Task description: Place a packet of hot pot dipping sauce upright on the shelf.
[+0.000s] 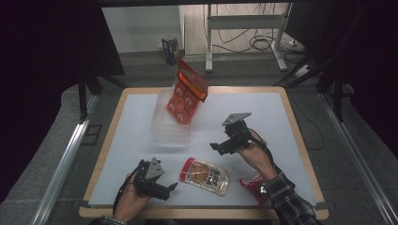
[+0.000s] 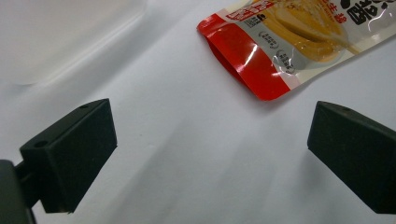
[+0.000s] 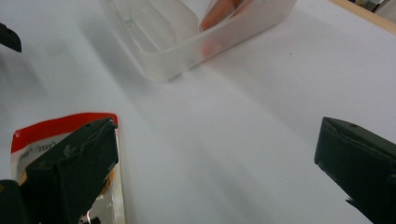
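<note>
A flat pouch (image 1: pixel 205 176) with a red end and a food picture lies on the white mat near the front. My left gripper (image 1: pixel 171 190) rests just left of it, open and empty. In the left gripper view the pouch (image 2: pixel 280 42) lies ahead and to the right of the open left gripper (image 2: pixel 212 126). My right gripper (image 1: pixel 217 147) hovers right of centre, open and empty. In its own view the right gripper (image 3: pixel 217 140) has the pouch's red end (image 3: pixel 42 133) behind its left jaw. An orange-red packet (image 1: pixel 187 91) stands tilted in a clear plastic tub (image 1: pixel 170 129).
The tub (image 3: pixel 187 42) with the orange packet (image 3: pixel 224 9) inside sits ahead of the right gripper. A red object (image 1: pixel 255 187) lies by the right forearm at the front edge. The table's wooden rim (image 1: pixel 291 122) frames the mat; metal frames and cables stand behind.
</note>
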A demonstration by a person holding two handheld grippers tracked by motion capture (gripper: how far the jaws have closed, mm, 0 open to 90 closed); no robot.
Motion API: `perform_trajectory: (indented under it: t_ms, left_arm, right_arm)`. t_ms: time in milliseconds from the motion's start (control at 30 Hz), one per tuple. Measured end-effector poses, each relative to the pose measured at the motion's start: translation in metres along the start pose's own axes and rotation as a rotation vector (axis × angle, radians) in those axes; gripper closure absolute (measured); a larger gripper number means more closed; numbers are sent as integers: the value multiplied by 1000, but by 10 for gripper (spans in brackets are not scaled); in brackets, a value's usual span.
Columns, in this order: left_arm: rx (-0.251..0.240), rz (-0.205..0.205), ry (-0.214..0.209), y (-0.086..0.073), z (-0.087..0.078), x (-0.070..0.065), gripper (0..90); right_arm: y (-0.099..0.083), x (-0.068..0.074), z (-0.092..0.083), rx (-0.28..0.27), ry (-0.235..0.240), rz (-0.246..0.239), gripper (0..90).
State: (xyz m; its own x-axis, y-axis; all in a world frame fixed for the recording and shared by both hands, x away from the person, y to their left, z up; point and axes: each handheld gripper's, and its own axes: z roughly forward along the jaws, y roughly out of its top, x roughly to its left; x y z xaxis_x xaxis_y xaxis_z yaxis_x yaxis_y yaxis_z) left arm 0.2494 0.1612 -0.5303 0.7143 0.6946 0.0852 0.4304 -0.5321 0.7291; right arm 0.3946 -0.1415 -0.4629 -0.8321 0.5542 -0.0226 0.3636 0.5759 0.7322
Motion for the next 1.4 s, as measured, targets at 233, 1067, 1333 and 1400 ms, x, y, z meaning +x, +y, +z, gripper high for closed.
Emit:
perform_trajectory:
  t_ms: [233,1067,1333,1400]
  left_arm:
    - [-3,-5,-4,0,-1,0,13]
    - [-76,-32,-154,24,6,-24,204]
    - [-119,-17,-261,46,17,-44,313]
    - [-125,-10,-273,51,20,-48,345]
  right_arm:
    - [-14,0,-17,26,-13,17,0]
    - [-72,6,-68,-8,-110,93,17]
    - [-99,8,-91,-19,-140,102,16]
    - [-104,7,-94,-13,-147,113,16]
